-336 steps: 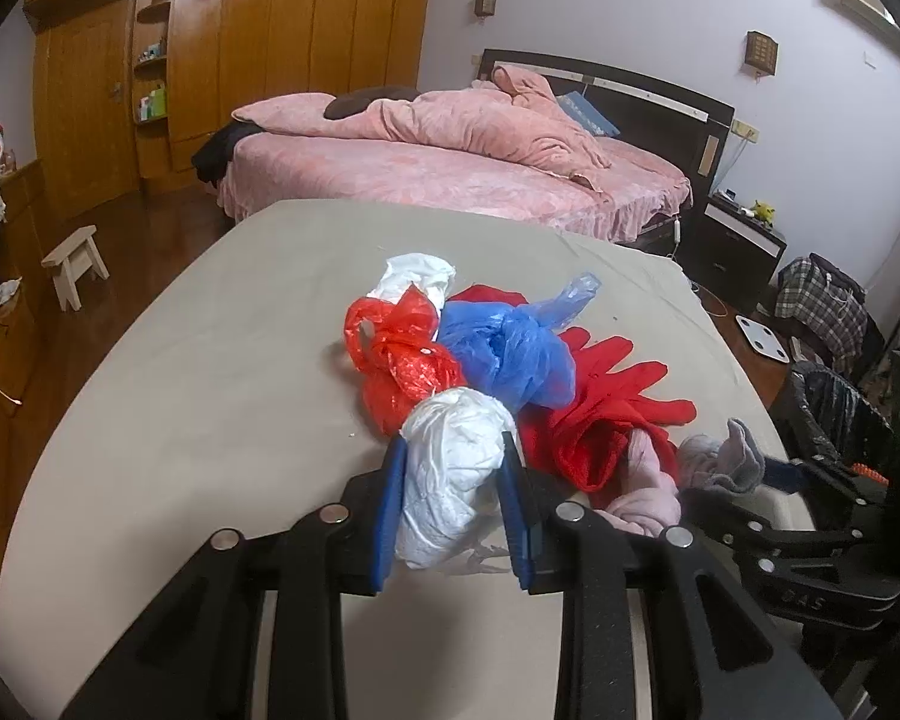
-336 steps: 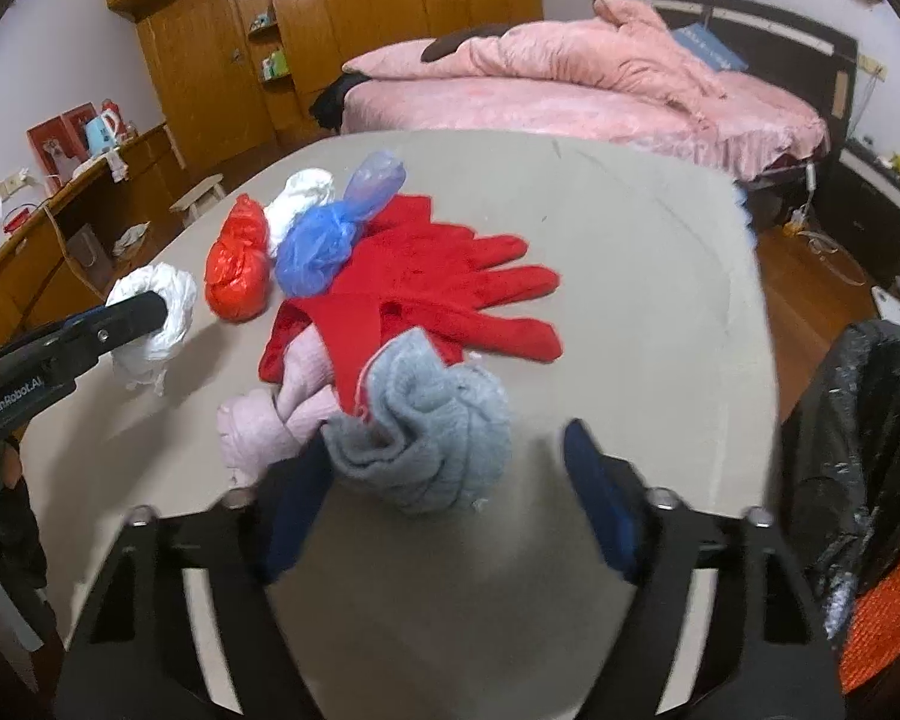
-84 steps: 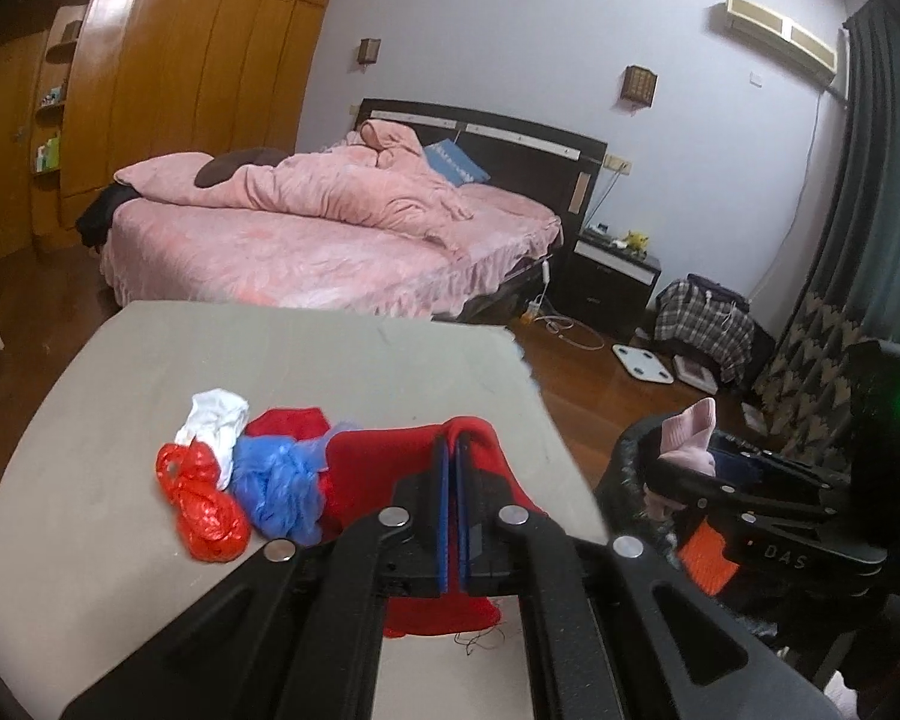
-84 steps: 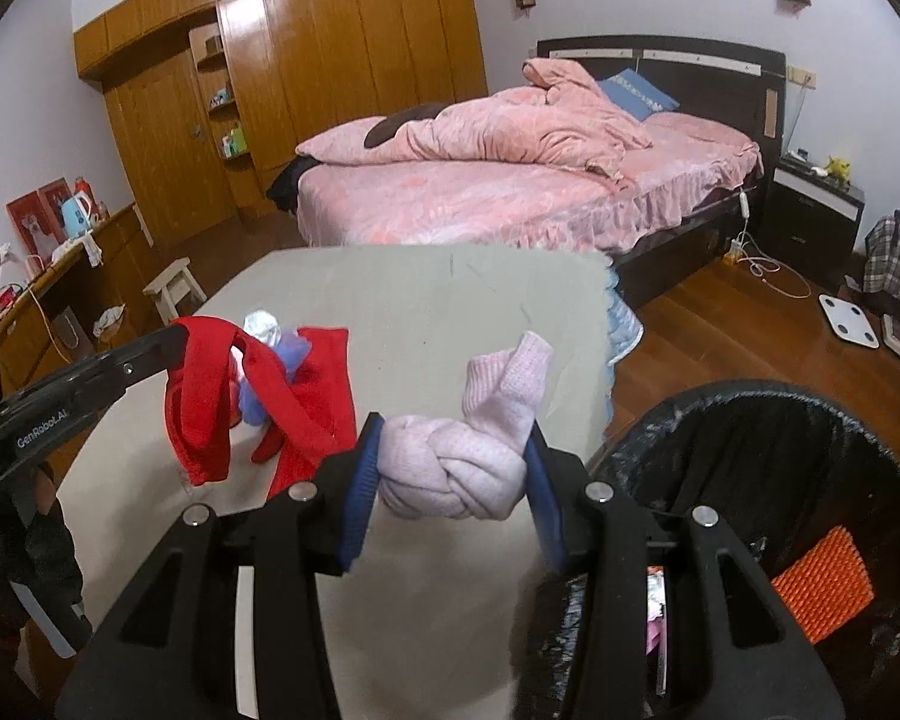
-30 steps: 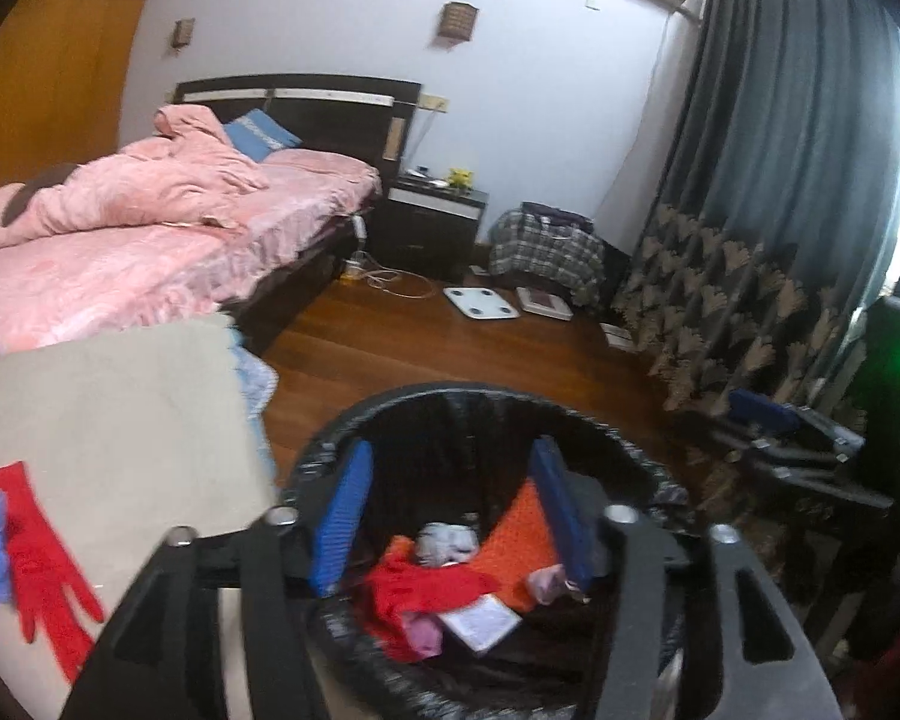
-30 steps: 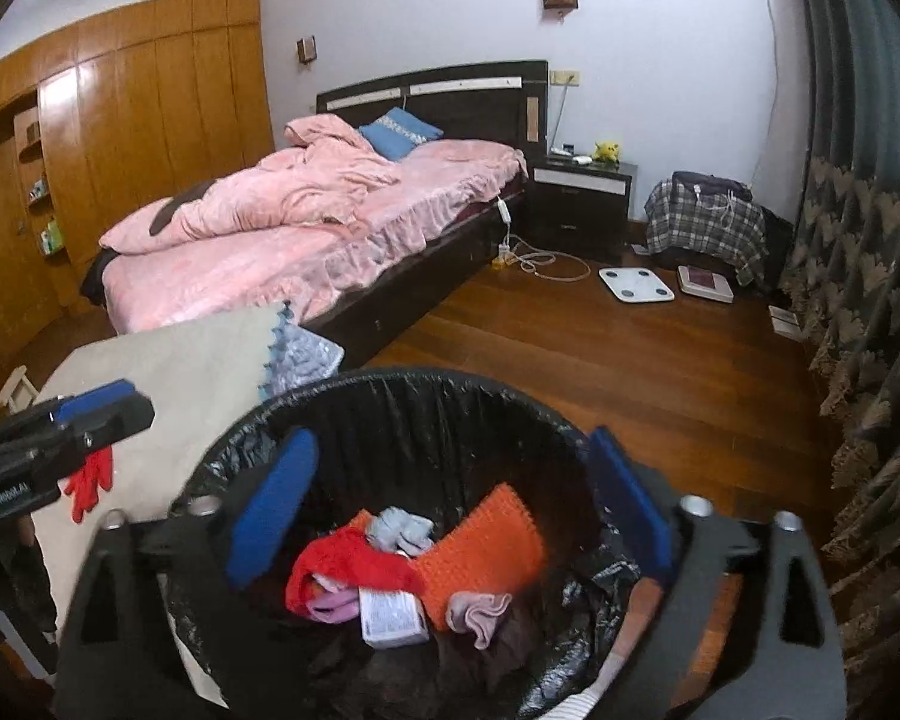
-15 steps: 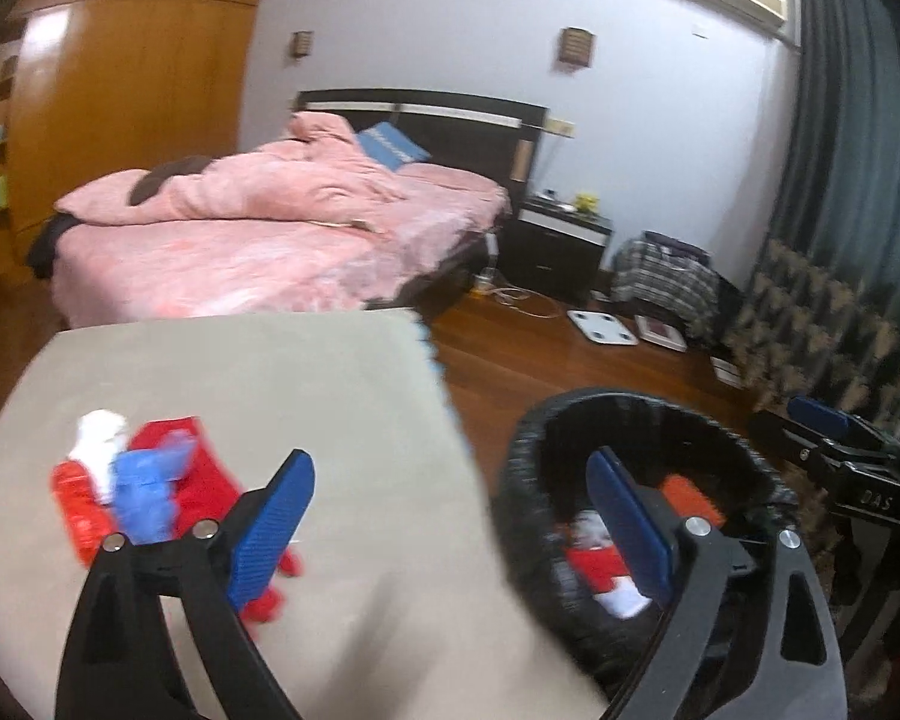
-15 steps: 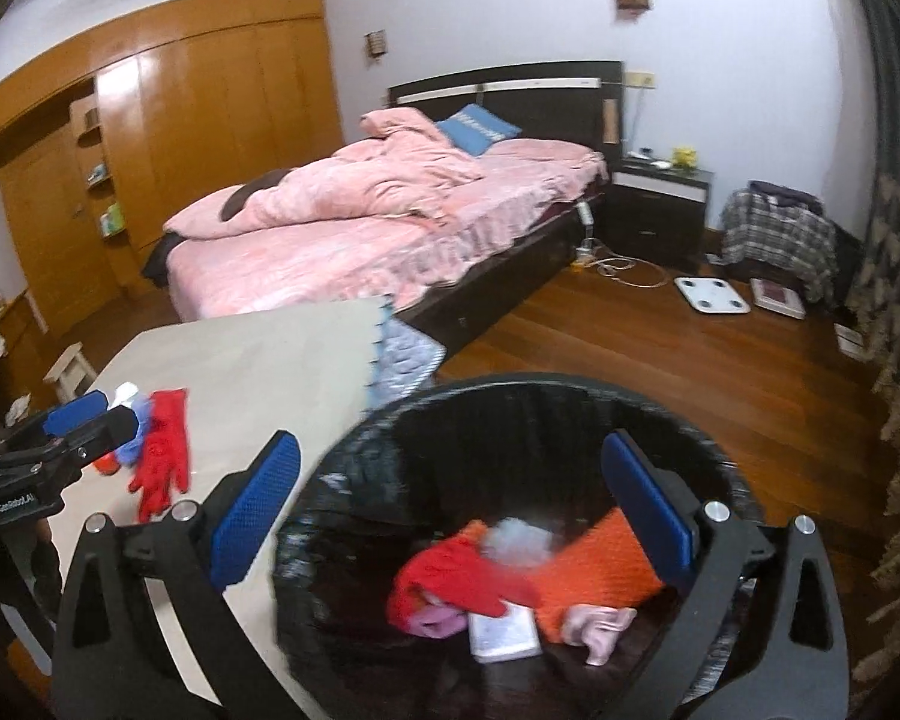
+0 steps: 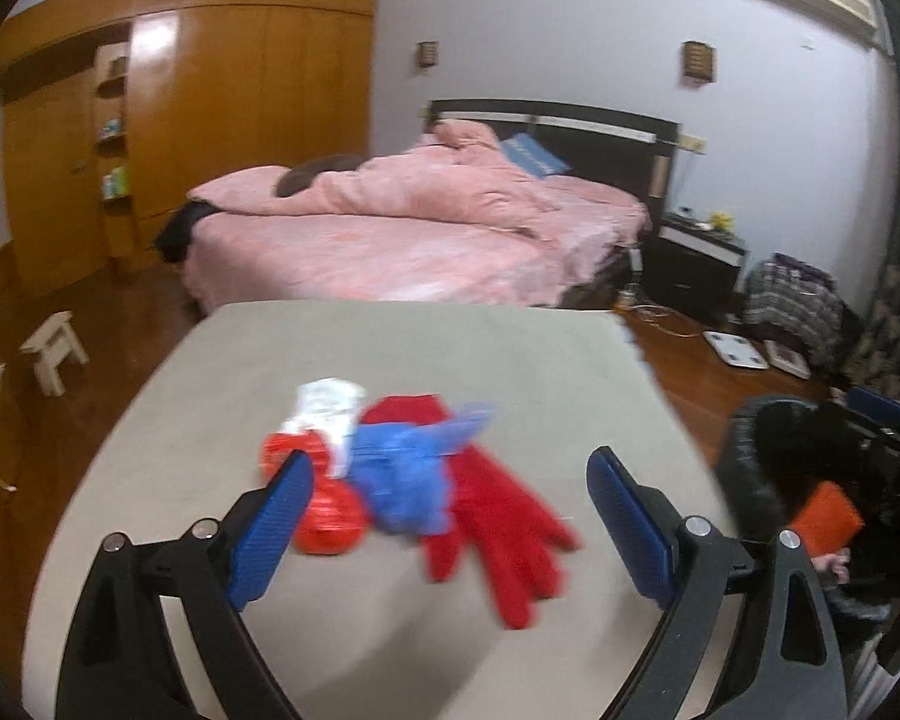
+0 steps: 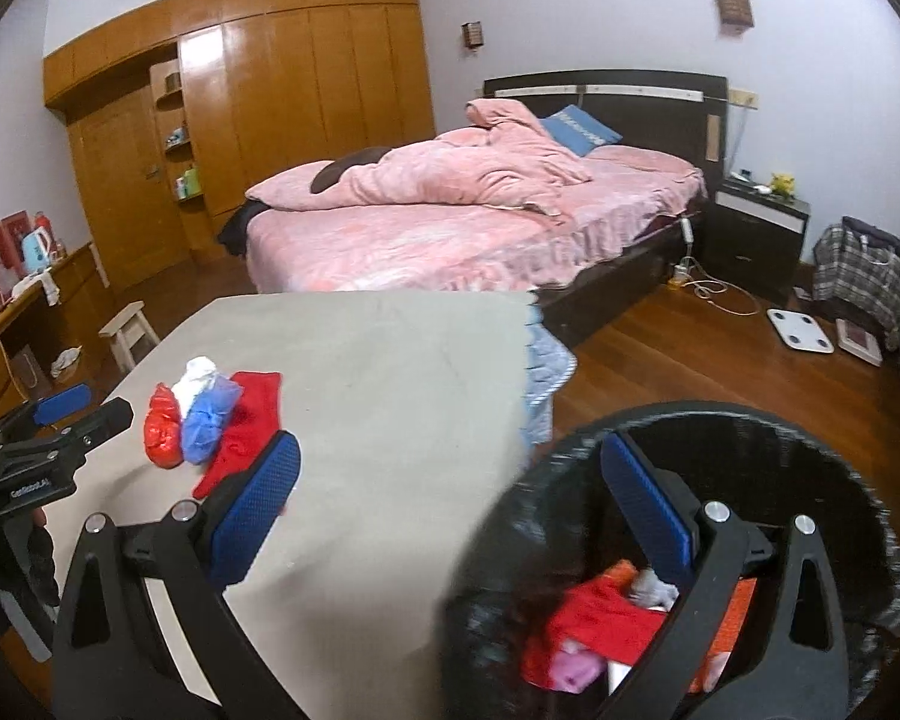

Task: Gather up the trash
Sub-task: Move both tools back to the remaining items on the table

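Observation:
On the beige table point(image 9: 390, 348) lies a small heap: a red bag point(image 9: 324, 516), a white bag point(image 9: 330, 414), a blue bag point(image 9: 408, 474) and a red glove point(image 9: 504, 534). My left gripper point(image 9: 450, 528) hangs just in front of the heap, open, with nothing between its blue pads. The same heap shows in the right wrist view as red bag point(image 10: 162, 438), blue bag point(image 10: 207, 420) and red glove point(image 10: 240, 438). My right gripper point(image 10: 450, 498) is open and empty, straddling the table's edge and the black-lined bin point(image 10: 810, 438), which holds red, pink and orange items.
The bin point(image 9: 750, 468) stands off the table's right edge. Behind the table is a pink bed point(image 10: 468, 210), with wooden wardrobes point(image 10: 270, 90) at the left, a small stool point(image 10: 129, 330) on the floor and a nightstand point(image 10: 756, 228) at the right.
Both grippers have swung left, from over the bin back toward the table. The heap has come to the middle of the left wrist view; the bin has slid to the right.

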The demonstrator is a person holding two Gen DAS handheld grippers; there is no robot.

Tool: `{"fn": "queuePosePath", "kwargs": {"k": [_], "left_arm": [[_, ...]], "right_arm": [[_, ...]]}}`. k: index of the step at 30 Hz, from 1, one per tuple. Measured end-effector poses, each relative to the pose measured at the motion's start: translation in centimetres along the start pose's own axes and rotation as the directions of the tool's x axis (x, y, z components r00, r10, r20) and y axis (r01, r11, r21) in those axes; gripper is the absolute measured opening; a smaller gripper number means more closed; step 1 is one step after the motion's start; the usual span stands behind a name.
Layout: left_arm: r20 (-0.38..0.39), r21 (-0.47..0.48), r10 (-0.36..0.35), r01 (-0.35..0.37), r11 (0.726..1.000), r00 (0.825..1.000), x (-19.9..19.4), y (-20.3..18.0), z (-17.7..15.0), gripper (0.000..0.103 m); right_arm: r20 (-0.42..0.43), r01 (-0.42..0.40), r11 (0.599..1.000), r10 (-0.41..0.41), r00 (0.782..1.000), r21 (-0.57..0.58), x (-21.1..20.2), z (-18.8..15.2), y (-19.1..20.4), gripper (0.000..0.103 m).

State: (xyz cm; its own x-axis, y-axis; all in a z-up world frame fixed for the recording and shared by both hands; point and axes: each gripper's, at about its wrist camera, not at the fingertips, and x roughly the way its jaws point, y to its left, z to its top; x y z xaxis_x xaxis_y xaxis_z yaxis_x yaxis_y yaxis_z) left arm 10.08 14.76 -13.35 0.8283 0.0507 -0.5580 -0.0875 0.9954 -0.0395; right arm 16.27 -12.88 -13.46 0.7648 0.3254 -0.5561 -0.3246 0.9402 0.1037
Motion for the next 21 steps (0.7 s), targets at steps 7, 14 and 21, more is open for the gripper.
{"fn": "queuePosePath", "kwargs": {"k": [7, 14, 21], "left_arm": [[-0.048, -0.04, 0.093, -0.094, 0.995, 0.995, 3.1, 4.7, -1.3, 0.09], [-0.125, -0.079, 0.096, -0.106, 0.991, 0.987, 6.4, 7.1, -2.3, 0.084], [-0.163, -0.104, 0.071, -0.089, 0.991, 0.984, 8.1, 7.9, -2.9, 0.078]], "right_arm": [[-0.018, -0.016, 0.999, 0.015, 1.0, -0.052, 3.5, -0.6, 3.5, 0.098], [-0.059, -0.035, 0.996, 0.031, 0.998, -0.084, 5.9, -1.4, 5.6, 0.098], [-0.078, -0.043, 0.994, 0.035, 0.996, -0.098, 6.9, -1.7, 6.3, 0.098]]}}
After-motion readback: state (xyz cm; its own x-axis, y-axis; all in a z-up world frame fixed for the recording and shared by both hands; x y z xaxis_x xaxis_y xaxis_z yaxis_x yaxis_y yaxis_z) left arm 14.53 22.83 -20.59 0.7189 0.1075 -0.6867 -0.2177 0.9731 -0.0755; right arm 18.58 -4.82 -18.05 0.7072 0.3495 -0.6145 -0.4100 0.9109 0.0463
